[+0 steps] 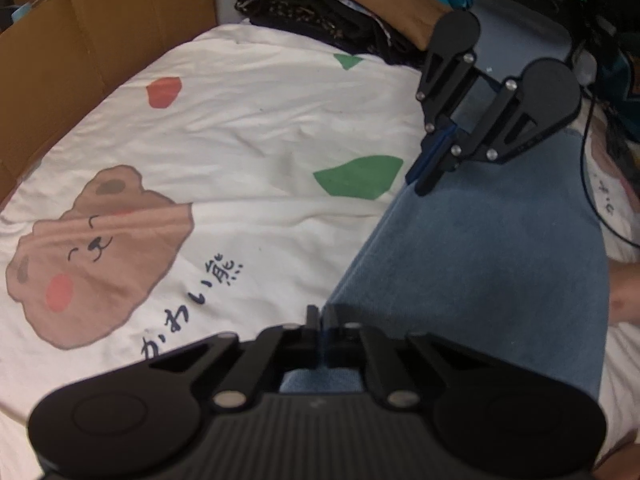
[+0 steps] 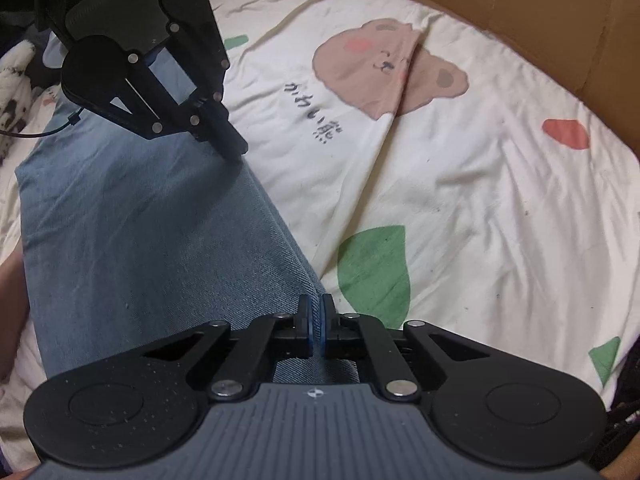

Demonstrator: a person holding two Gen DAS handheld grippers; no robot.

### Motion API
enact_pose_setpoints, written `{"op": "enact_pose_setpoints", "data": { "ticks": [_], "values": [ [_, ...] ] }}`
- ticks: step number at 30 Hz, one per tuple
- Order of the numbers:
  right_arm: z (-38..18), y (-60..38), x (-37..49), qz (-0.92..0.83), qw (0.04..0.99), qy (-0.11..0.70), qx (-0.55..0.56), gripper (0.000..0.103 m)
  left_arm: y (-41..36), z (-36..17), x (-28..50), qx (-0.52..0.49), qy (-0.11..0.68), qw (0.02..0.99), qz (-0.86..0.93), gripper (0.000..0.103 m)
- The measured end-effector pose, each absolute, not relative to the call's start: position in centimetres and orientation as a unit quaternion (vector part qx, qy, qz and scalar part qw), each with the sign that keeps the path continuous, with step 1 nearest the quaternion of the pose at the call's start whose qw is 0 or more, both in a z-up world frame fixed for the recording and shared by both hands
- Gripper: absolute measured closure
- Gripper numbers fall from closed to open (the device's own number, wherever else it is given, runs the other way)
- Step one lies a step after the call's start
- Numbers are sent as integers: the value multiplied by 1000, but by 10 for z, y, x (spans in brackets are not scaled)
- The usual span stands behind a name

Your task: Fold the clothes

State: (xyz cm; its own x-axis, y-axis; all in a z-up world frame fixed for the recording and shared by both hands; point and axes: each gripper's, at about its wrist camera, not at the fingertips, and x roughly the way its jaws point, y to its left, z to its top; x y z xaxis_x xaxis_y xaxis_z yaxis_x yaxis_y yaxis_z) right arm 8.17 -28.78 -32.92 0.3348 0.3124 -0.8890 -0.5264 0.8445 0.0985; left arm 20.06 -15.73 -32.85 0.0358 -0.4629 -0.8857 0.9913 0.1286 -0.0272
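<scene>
Nearest the left wrist camera, the left gripper (image 1: pixel 320 320) is seen with its jaws pressed together on the edge of a blue denim garment (image 1: pixel 480 264). At the far end of the same edge, the right gripper (image 1: pixel 426 178) is likewise pinched onto the denim. The garment is laid as a long strip across a white bedsheet (image 1: pixel 248 128) printed with a brown bear (image 1: pixel 100 256) and green patches. Folded dark clothes (image 1: pixel 320 12) and a cardboard box (image 1: pixel 80 40) are seen beyond.
</scene>
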Motion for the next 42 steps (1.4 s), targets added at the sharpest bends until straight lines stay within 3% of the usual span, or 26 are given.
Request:
{"op": "enact_pose_setpoints", "data": {
  "ticks": [9,13,24,26,27,33,42],
  "values": [
    [-340,-285,89,230,812,527,-98,102,-162,-351,205,322,418,652,-544,102],
    [-342,-287,90,203,817,533,-82,92,-165,-355,208,324,427,677,-504,101],
    [-312,-314,65,111,848,518,-2,86,-69,-323,230,242,471,775,-344,74],
    [-310,-319,60,92,853,514,7,64,-36,-320,233,229,478,797,-290,71],
    [-309,-321,58,80,855,512,8,61,-16,-318,234,219,482,808,-258,71],
    [-309,-337,47,14,853,522,15,57,95,-303,228,172,483,857,-57,71],
    [-302,-341,24,-41,841,540,-8,39,186,-292,201,85,474,865,139,69]
  ]
}}
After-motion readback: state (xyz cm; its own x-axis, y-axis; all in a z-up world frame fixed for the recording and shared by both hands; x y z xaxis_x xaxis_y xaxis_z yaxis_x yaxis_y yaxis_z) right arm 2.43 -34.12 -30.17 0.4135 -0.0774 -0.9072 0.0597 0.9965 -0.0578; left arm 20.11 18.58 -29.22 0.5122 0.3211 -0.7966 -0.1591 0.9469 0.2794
